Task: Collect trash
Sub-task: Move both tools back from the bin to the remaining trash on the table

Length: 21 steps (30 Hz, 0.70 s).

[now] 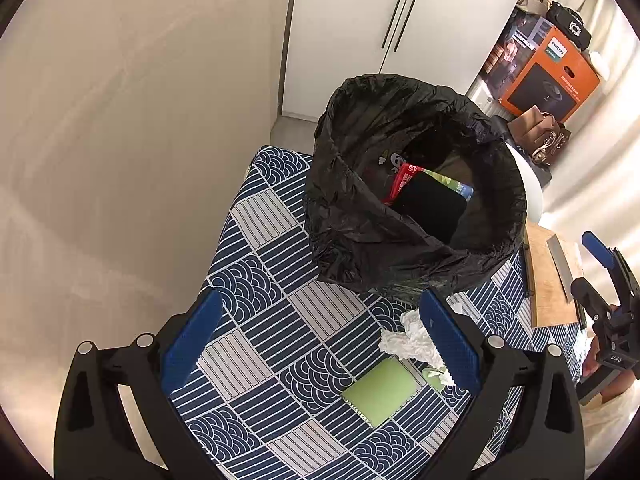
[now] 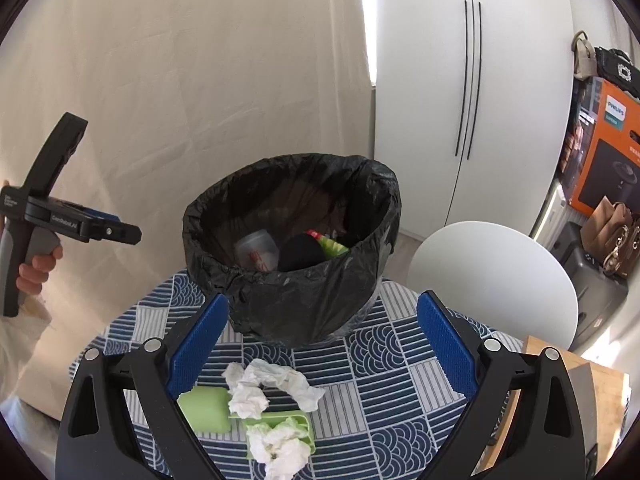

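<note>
A bin lined with a black trash bag (image 1: pixel 404 248) (image 2: pixel 296 300) stands on a table with a blue patterned cloth (image 1: pixel 280 320) (image 2: pixel 384 380). Inside lie a red packet (image 1: pixel 402 182), a clear cup (image 2: pixel 258 254) and dark items. Crumpled white tissue (image 1: pixel 408 338) (image 2: pixel 272 384) lies in front of the bin beside a flat green lid (image 1: pixel 380 392) (image 2: pixel 206 408) and a green box (image 2: pixel 284 428) holding more tissue. My left gripper (image 1: pixel 320 344) hovers open over the cloth, its right finger against the tissue. My right gripper (image 2: pixel 322 350) is open above the tissues, empty.
A wooden board (image 1: pixel 550 276) (image 2: pixel 592 392) lies at the table's right edge. A white round chair (image 2: pixel 492 280) stands beyond it. White wardrobe doors (image 2: pixel 472 80), an orange box (image 1: pixel 548 76) (image 2: pixel 608 148) and bags fill the back right. A beige wall runs along the left.
</note>
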{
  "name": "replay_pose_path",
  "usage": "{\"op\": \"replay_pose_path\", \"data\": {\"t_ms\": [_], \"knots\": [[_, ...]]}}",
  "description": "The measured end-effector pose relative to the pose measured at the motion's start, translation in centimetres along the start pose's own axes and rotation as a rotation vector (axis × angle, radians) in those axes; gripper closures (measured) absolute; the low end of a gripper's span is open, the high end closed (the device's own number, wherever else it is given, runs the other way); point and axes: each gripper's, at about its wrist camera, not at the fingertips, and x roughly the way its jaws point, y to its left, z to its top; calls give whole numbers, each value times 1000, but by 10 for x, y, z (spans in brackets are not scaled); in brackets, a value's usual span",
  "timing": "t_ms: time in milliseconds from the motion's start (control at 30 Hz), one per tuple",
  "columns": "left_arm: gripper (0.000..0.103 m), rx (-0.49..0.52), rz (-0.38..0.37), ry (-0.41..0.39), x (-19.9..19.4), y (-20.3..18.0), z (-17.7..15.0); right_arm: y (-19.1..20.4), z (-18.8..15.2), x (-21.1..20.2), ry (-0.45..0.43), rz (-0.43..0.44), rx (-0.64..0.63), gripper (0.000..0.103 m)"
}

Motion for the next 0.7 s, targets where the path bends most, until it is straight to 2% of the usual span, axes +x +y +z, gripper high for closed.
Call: {"op": "replay_pose_path", "data": {"t_ms": [400,700], "knots": [[6,-29,22,45,10,-1,-37,5,-41,14,113,52,-23,12],[6,11,49,83,23,-8,-66,9,-71,28,192,85,-27,12]]}}
